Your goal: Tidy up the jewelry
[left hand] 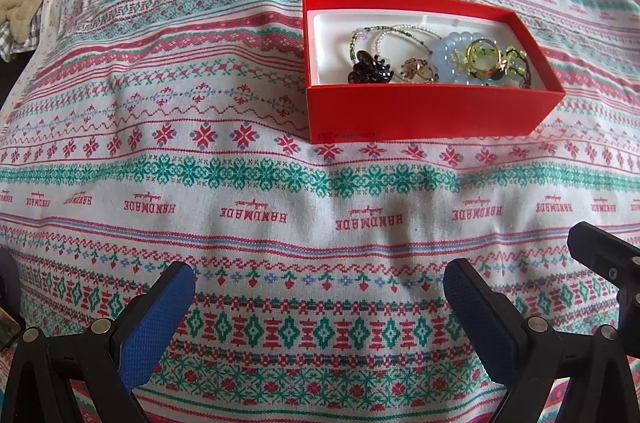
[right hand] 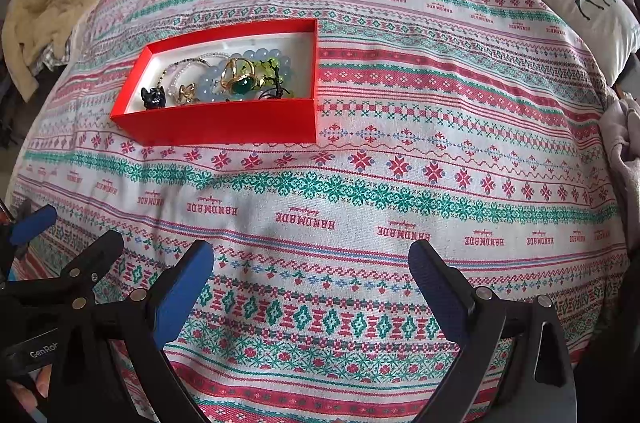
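Nearest the lens in each view are the blue-padded fingers, spread wide with nothing between them. The left gripper (left hand: 318,277) and the right gripper (right hand: 310,257) both hover low over the near part of the patterned bedspread (left hand: 200,111), side by side; the tip of the right one shows at the right edge of the left view, and a piece of the left one at the left edge of the right view.

The red box (left hand: 424,111) sits on the bedspread beyond both grippers, open at the top, its long axis running left to right across the scene. All the jewelry in sight lies inside it on the white lining: a pale blue bead bracelet (left hand: 456,57), a gold ring with a green stone (right hand: 240,79), thin beaded strands (left hand: 384,37), a small black figure (right hand: 153,98), a gold trinket (left hand: 416,69) and some green beads on dark cord (right hand: 274,71), piled together toward the right half. No loose piece shows on the cloth.

From the left gripper the box lies ahead and to the right; from the right gripper, ahead and to the left. It sits roughly between their lines of reach, neither plainly closer. That fits either pieces gathered into the box or a heap waiting to be sorted out; the pictures do not settle which.
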